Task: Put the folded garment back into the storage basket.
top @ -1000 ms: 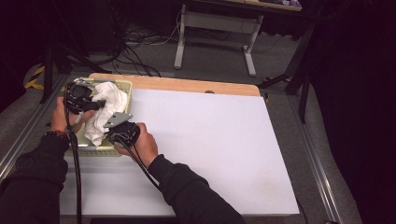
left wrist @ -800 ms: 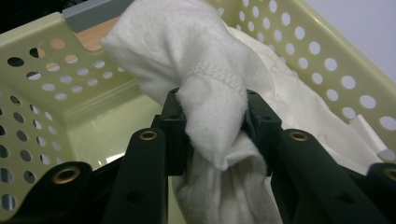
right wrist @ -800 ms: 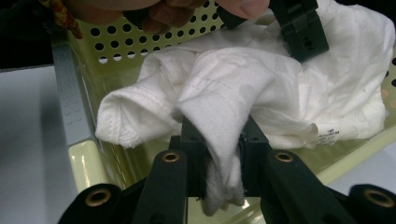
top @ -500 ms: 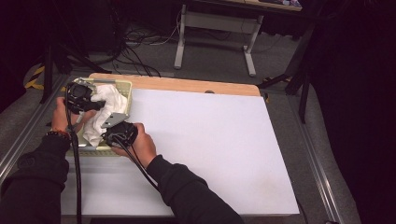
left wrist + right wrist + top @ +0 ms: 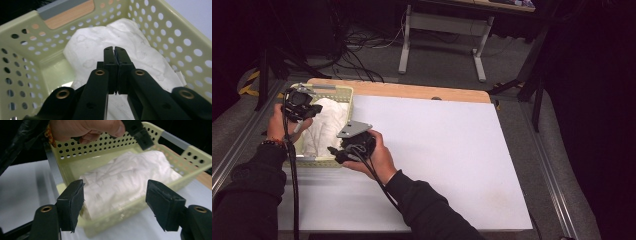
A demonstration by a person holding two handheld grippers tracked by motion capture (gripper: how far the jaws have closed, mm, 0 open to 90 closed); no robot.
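One white table point(image 5: 437, 150) is seen, a wooden strip point(image 5: 412, 91) along its far edge. A pale green perforated basket point(image 5: 343, 95) is set at its left end, a crumpled white cloth point(image 5: 324, 122) lying inside. The left gripper point(image 5: 115, 51) is clenched empty above the cloth. The right gripper point(image 5: 115, 202) has just been opening, nothing between its pads, the basket's near wall before it.

One yellow perforated basket point(image 5: 343, 93), one white cloth point(image 5: 323, 126), two tools, one white table point(image 5: 447, 150)
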